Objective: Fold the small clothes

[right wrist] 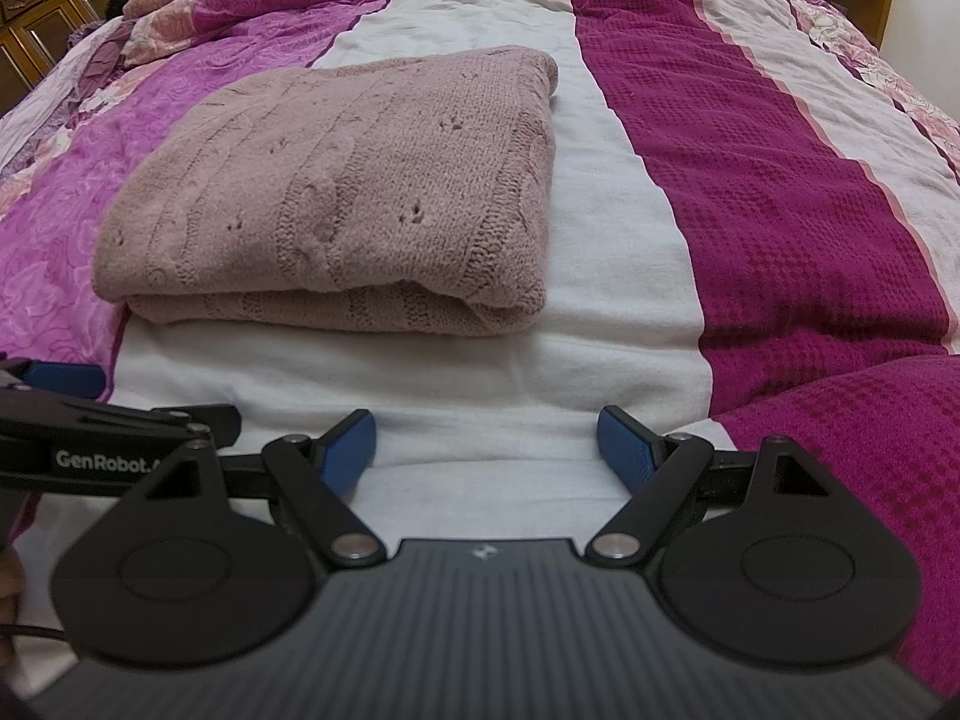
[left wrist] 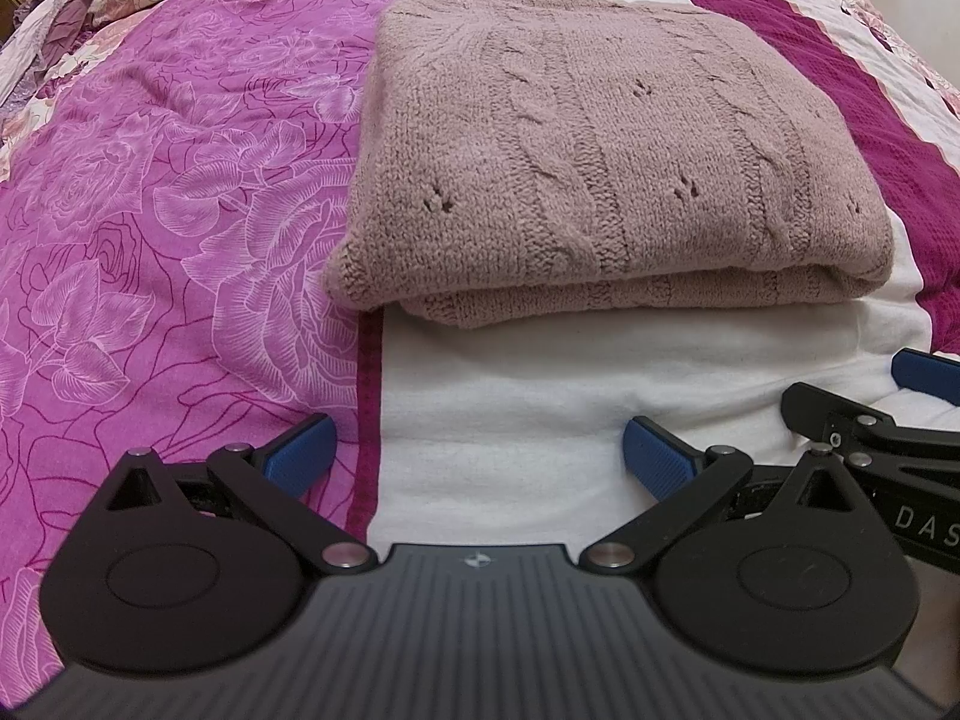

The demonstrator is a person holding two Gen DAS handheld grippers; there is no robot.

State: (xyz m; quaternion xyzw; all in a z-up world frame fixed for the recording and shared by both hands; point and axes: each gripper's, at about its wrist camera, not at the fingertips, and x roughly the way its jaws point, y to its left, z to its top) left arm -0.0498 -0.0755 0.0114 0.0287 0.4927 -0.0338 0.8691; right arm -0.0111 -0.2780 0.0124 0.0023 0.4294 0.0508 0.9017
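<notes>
A dusty-pink cable-knit sweater (left wrist: 606, 156) lies folded into a thick rectangle on the bed; it also shows in the right wrist view (right wrist: 348, 192). My left gripper (left wrist: 480, 450) is open and empty, hovering over the white stripe just short of the sweater's near folded edge. My right gripper (right wrist: 486, 444) is open and empty too, a little to the right of the sweater's near edge. Each gripper shows at the edge of the other's view: the right one (left wrist: 924, 378), the left one (right wrist: 60, 378).
The bed is covered by a striped quilt: pink rose print (left wrist: 150, 228) on the left, a white band (right wrist: 600, 276) in the middle, magenta waffle fabric (right wrist: 780, 192) on the right. A wooden headboard (right wrist: 36, 18) stands at the far left.
</notes>
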